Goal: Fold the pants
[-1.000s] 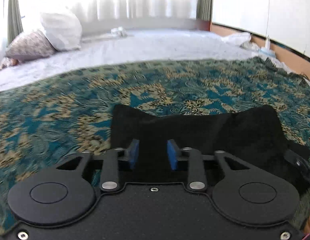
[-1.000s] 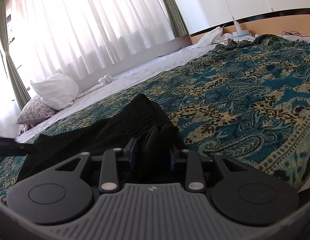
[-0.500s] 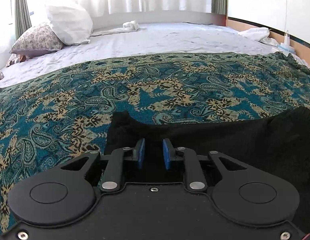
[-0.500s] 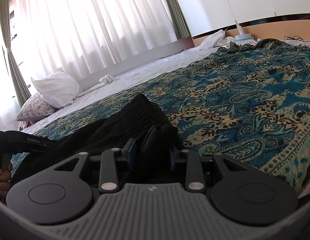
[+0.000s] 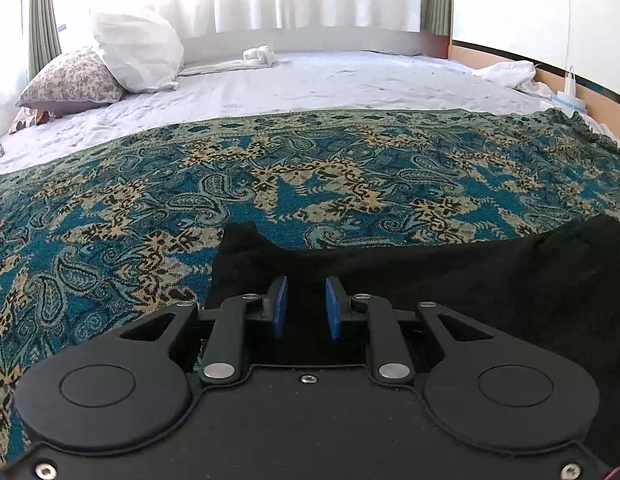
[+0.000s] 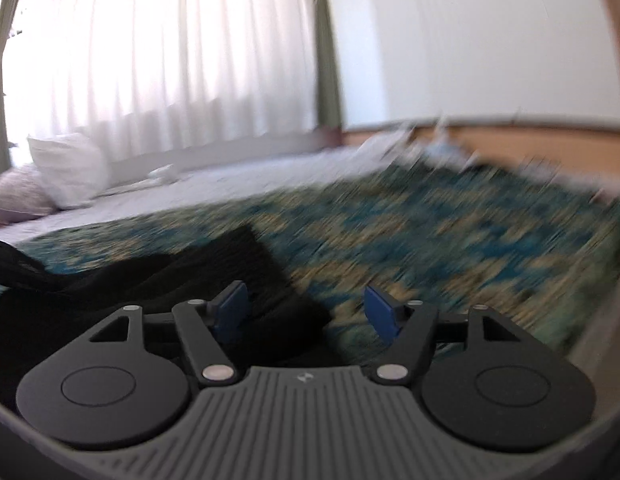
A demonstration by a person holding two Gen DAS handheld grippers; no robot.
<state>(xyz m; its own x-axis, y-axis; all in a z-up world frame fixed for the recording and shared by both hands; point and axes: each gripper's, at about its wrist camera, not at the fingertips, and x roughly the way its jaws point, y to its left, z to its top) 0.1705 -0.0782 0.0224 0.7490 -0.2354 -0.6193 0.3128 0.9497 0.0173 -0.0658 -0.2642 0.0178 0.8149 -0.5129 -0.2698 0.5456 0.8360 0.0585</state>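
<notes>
The black pants lie on the bed, spread over the teal and tan paisley blanket that covers its near half. They sit toward the near edge of the blanket, stretched sideways in a long dark band, with one corner of the fabric poking up into a small peak at the left end.

The left gripper hovers low over that left end of the pants. Its blue pads stand a narrow way apart, with black cloth showing in the gap between them; from here I cannot tell whether the pads actually pinch the cloth or only hang above it.

The right gripper is spread wide, its blue pads well apart and nothing caught between them. Its view is smeared with motion blur, so the blanket pattern runs into streaks. The bunched right end of the pants lies below and to the left of it, reaching under the left pad, while the right pad stands over bare blanket.

Beyond the blanket's far edge, the white sheet runs on to the head of the bed. A white pillow leans there at the far left corner, with a floral pillow just beside it. A small rolled white cloth rests near the far edge, and white curtains hang bright behind it all.
</notes>
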